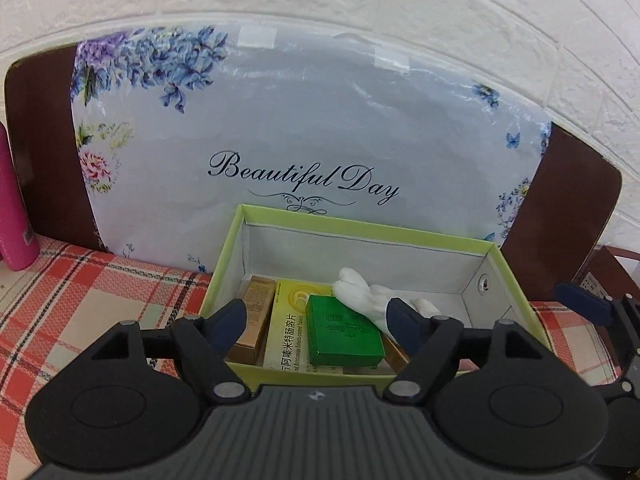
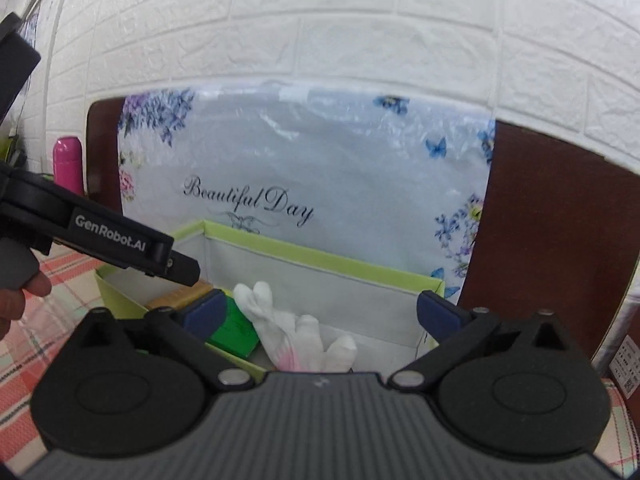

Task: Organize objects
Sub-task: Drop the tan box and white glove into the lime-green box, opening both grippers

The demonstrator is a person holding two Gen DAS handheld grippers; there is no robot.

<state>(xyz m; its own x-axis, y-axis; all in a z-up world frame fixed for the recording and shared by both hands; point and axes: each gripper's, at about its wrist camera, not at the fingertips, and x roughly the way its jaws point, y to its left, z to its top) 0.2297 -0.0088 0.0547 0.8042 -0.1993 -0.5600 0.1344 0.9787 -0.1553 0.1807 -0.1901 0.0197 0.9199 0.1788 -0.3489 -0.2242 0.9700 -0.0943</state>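
Open left tool over box rim (clear)

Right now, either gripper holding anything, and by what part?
Nothing held. Left gripper and right gripper are both open above the green-rimmed box; the white glove lies loose inside.

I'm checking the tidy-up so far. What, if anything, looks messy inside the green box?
The white glove lies crumpled, draped partly over the green carton, which sits askew on the yellow medicine box. The tan carton beside them lies straight in the light-green box.
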